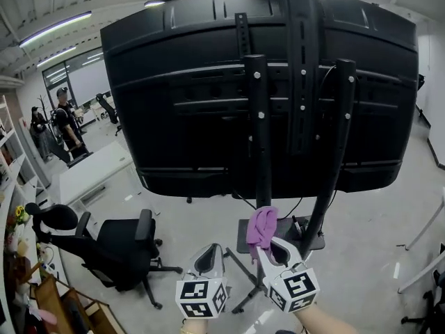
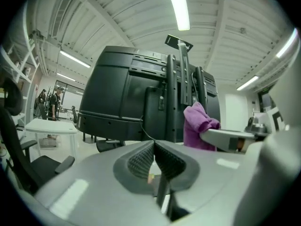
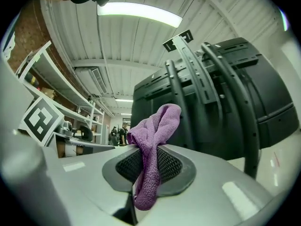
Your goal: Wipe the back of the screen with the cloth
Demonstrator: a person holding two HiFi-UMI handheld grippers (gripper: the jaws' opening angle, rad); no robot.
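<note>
Purple cloth (image 1: 262, 229) pinched in my right gripper (image 1: 271, 248), long axis upright, bunched end toward 12 o'clock, screen (image 1: 182, 96) above, left gripper (image 1: 208, 257) jaws pressed together, empty.

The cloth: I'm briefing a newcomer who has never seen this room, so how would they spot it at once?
Find the big black screen, seen from behind on its stand. Below its lower edge two grey claws are held up; the cloth is pinched in the right claw. It is the only purple, soft thing there, and the left claw is shut on nothing.
</note>
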